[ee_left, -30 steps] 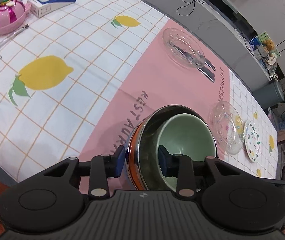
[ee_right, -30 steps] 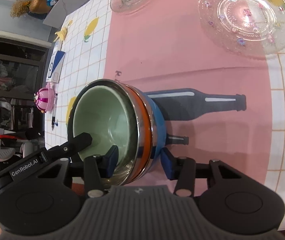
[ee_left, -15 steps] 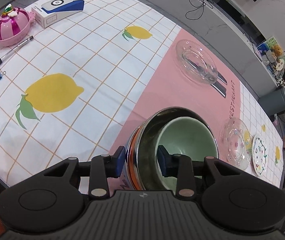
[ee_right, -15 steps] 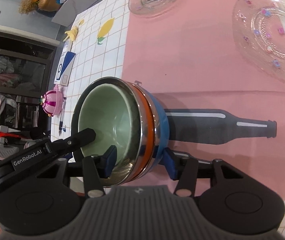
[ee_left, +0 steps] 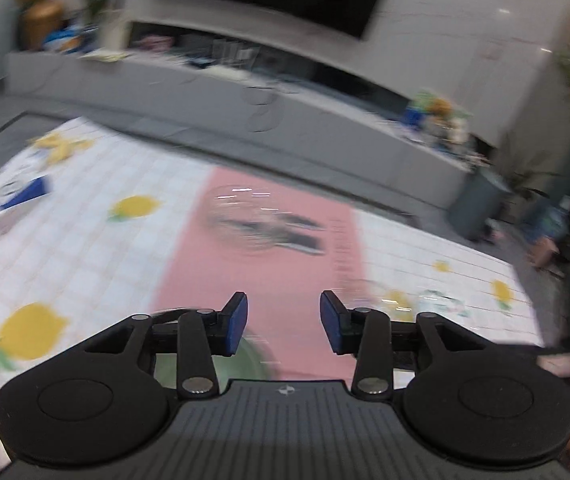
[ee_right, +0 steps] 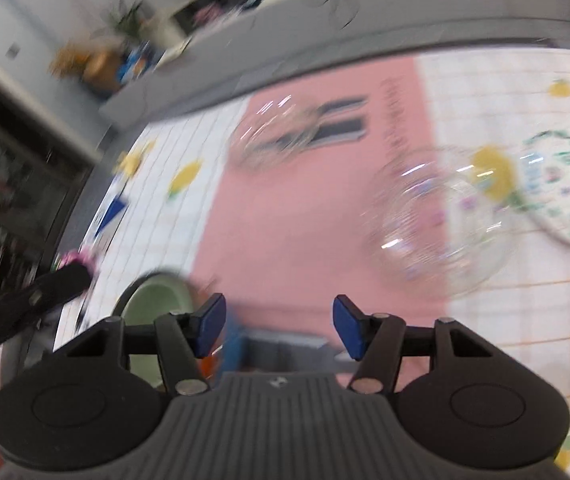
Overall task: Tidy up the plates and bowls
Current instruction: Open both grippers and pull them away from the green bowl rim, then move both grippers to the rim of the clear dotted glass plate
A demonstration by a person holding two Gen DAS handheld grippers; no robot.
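The bowls [ee_right: 153, 300] are sitting stacked together, green inside, at the near left of the tabletop [ee_left: 85, 240]. Both the left tongs [ee_left: 283, 322] and the right tongs [ee_right: 279, 326] are opening with nothing between them. The see-through plates [ee_right: 445, 220] and flowery plate [ee_right: 565, 188] are waiting, spread apart, farther right.

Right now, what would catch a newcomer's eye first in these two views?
Probably the pink stripe running down the lemon-print tablecloth. On it, far side, sits a clear glass dish, with a glass plate at its right edge. Up close, the right hand-held gripper is opening with nothing between its pads, beside the green bowl.
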